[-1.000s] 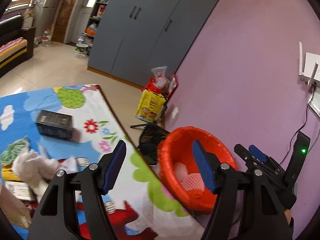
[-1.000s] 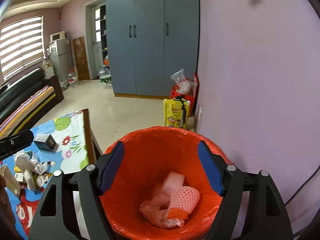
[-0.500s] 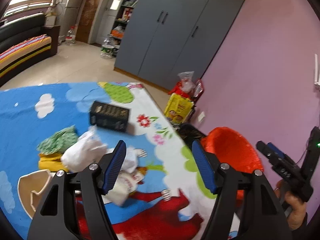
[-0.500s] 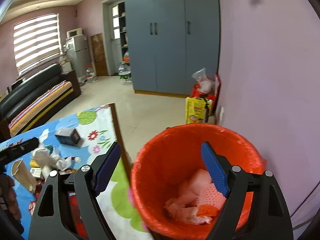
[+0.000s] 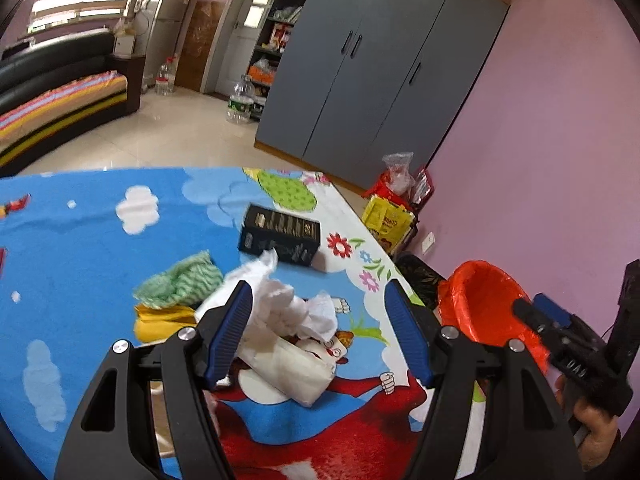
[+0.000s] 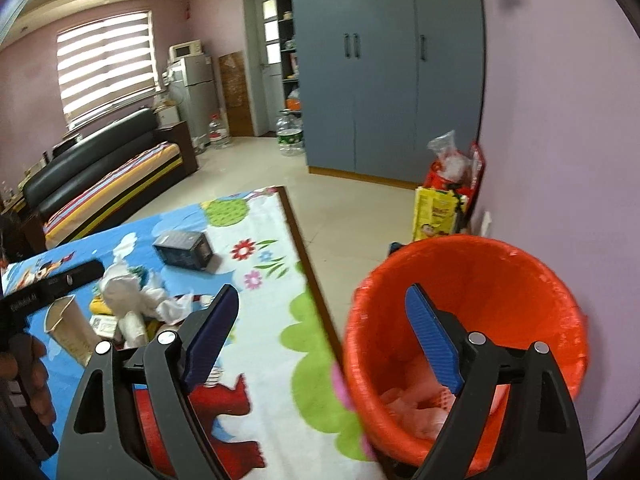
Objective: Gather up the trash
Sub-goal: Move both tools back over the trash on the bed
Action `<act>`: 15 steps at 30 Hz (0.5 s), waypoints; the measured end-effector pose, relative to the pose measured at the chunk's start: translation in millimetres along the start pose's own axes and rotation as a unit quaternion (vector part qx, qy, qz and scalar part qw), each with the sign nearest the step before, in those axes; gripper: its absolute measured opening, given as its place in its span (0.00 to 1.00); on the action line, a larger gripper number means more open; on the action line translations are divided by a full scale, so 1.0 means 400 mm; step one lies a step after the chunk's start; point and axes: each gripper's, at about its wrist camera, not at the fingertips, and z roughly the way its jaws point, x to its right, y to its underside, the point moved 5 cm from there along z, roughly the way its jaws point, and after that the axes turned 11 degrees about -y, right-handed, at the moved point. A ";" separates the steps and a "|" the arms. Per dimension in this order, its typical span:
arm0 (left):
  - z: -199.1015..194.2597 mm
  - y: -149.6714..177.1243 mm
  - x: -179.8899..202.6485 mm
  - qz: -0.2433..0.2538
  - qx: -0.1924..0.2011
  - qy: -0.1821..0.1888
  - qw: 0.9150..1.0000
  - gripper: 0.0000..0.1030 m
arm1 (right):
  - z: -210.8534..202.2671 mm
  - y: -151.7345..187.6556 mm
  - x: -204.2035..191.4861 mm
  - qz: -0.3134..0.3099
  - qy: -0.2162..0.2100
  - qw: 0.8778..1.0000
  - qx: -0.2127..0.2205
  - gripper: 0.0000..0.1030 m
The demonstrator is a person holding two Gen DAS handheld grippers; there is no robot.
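Swinging back from the bin (image 6: pixel 472 320), the left gripper (image 5: pixel 320 336) now hangs wide open and empty over the tissue heap (image 5: pixel 288 316) near the table's (image 5: pixel 80 240) right edge, lined up to grab. Right gripper (image 6: pixel 324 344), also open and empty, waits beside the bin.

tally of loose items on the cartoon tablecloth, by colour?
White crumpled paper wads and wrapper pile: 1
Black rectangular cardboard box: 1
Green-and-white patterned cloth: 1
Yellow flat packet: 1
Tan paper bag: 1
Total: 5
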 end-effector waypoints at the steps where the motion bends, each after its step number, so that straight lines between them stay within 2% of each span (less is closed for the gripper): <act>1: -0.007 -0.005 -0.004 0.002 0.005 -0.004 1.000 0.64 | 0.005 0.002 -0.009 -0.003 -0.004 1.000 -0.002 0.79; 6: -0.051 -0.006 -0.054 0.014 0.022 -0.047 0.999 0.65 | 0.041 0.018 -0.084 -0.018 -0.032 0.999 -0.015 0.79; 9: -0.068 0.012 -0.092 0.014 0.023 -0.071 0.997 0.68 | 0.060 0.027 -0.127 -0.026 -0.048 0.998 -0.023 0.79; 10: -0.071 0.019 -0.106 0.010 0.020 -0.075 0.997 0.71 | 0.068 0.030 -0.143 -0.029 -0.055 0.998 -0.027 0.79; 15: -0.076 0.059 -0.156 -0.003 0.004 -0.082 0.997 0.72 | 0.105 0.050 -0.217 -0.045 -0.082 0.995 -0.043 0.79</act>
